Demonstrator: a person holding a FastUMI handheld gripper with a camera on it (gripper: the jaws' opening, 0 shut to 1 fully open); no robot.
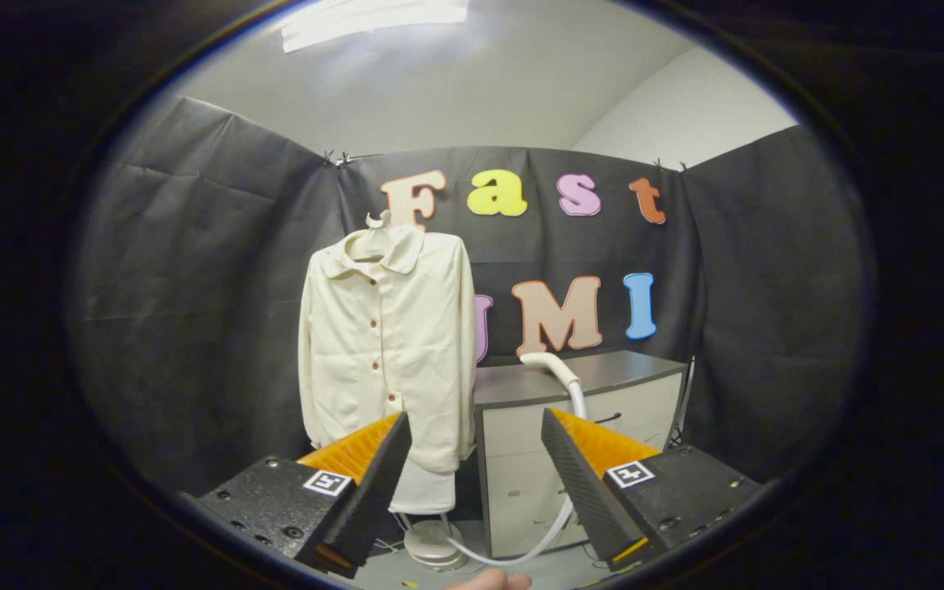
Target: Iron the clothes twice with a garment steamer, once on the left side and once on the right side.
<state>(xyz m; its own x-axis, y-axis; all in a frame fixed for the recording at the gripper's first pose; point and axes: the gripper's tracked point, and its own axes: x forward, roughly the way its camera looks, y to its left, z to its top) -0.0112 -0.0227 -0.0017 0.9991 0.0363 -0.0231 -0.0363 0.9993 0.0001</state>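
Observation:
A cream button-up shirt (pixel 386 344) hangs on a hanger from a stand, ahead and to the left, beyond my left finger. The white steamer head (pixel 550 366) lies on top of a grey cabinet (pixel 603 369) to the right of the shirt. Its white hose (pixel 572 410) runs down the cabinet front and curves along the floor to the round stand base (pixel 433 545). My gripper (pixel 476 426) is open, well short of both, with nothing between its fingers.
The grey cabinet's drawer front (pixel 521 483) stands just right of the shirt. Black cloth walls close in the booth behind and on both sides. A fingertip (pixel 490 580) shows at the bottom between the fingers.

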